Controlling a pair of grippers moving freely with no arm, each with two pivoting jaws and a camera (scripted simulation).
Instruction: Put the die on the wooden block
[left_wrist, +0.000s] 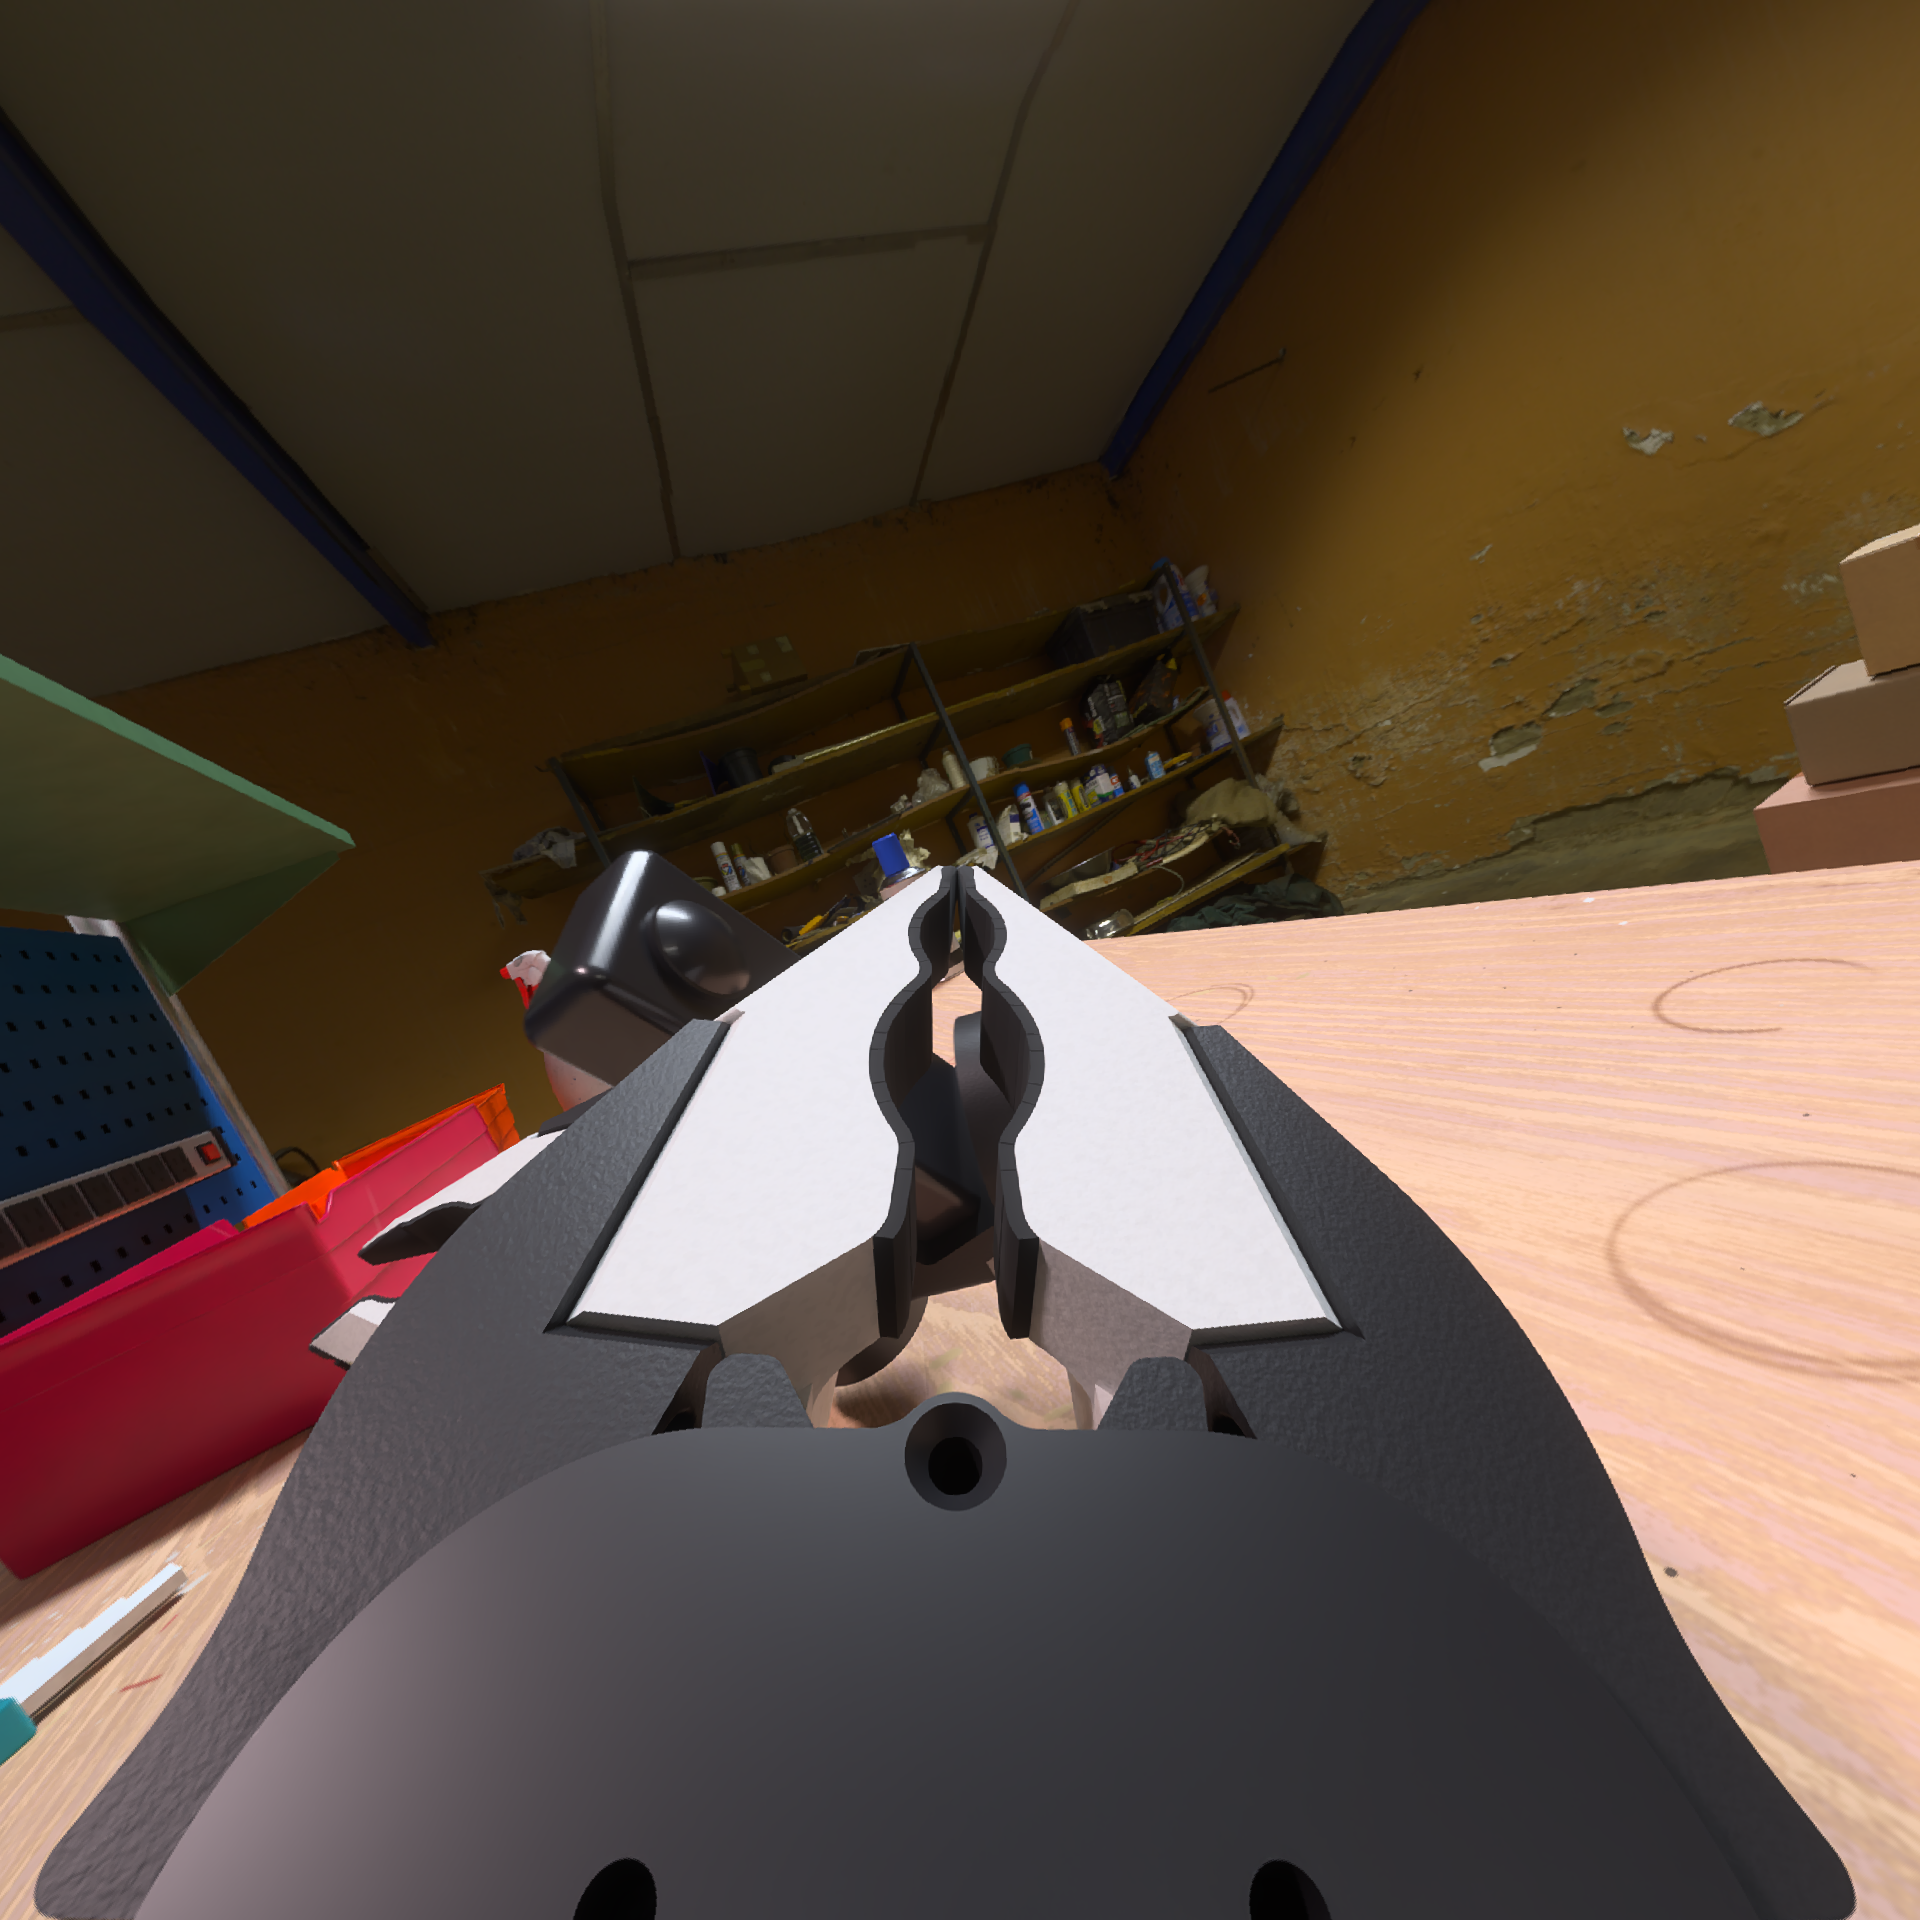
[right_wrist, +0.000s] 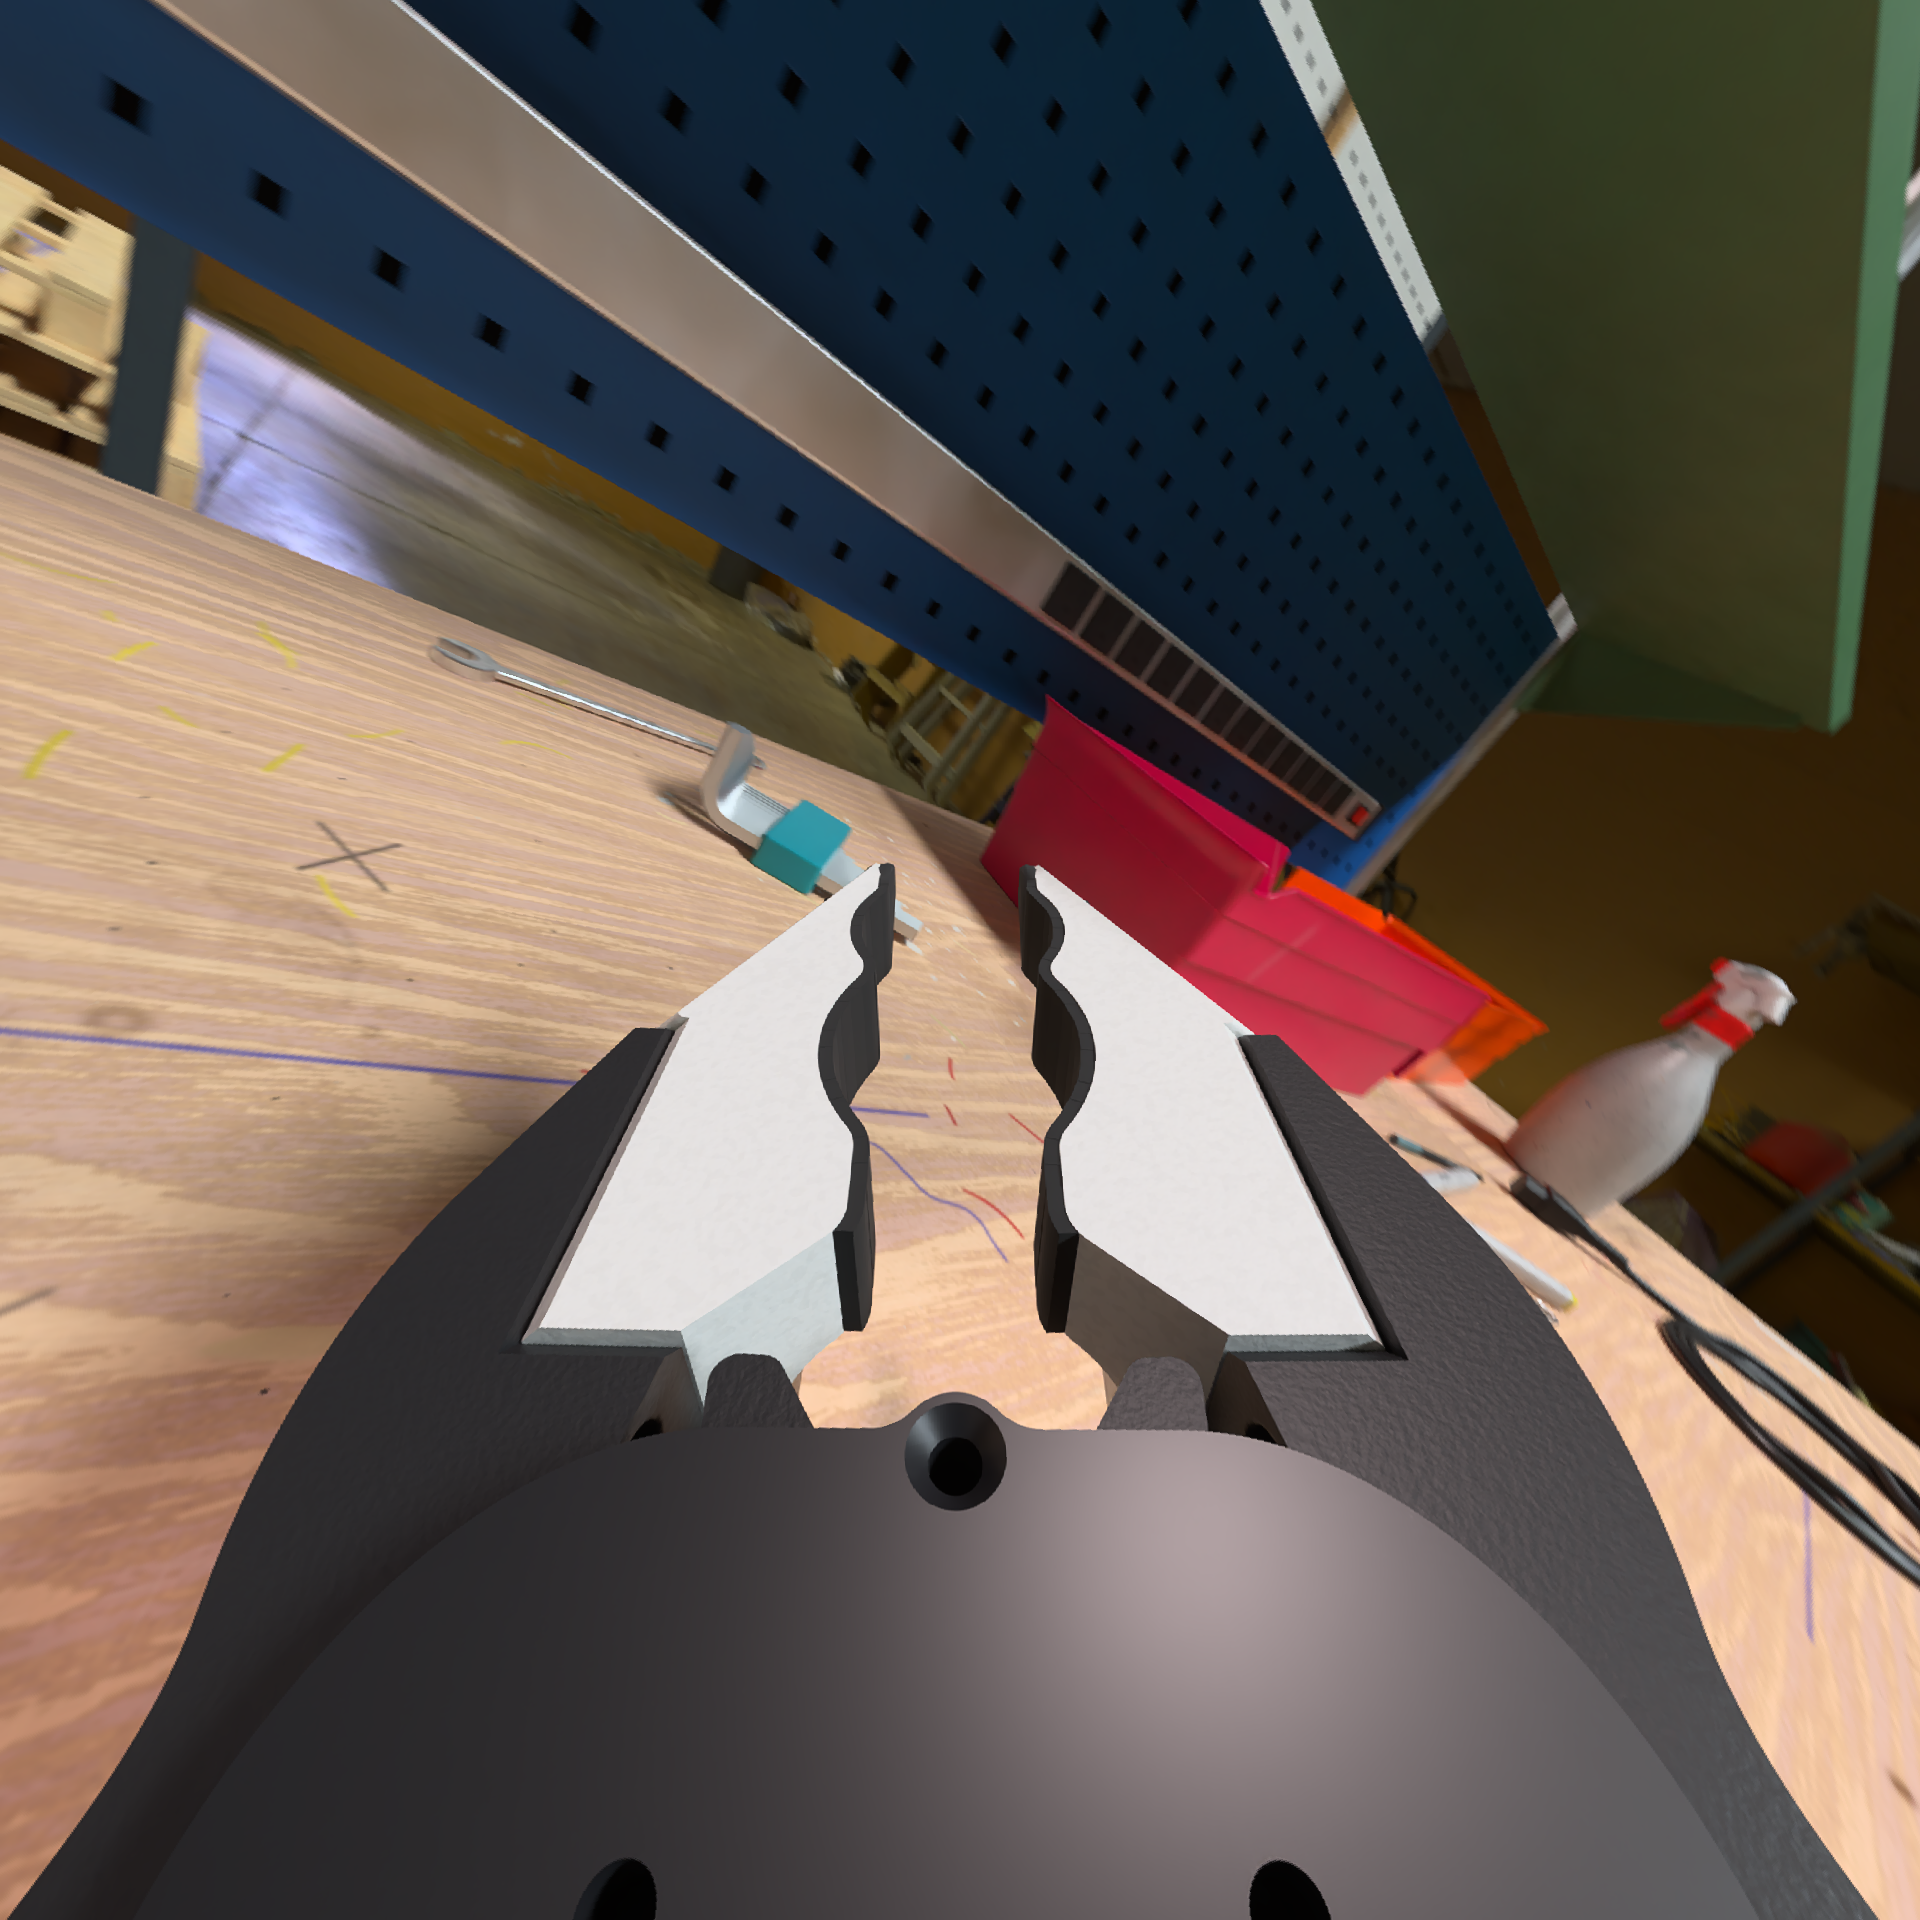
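Left gripper (left_wrist: 956, 883) pinched together, empty — right gripper (right_wrist: 956, 883) narrowly parted over bare worktop (right_wrist: 312, 1039), die unseen.

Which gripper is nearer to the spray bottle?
Right. The spray bottle stands ahead and to the right of the right gripper; the left gripper sees it farther off, behind the right one.
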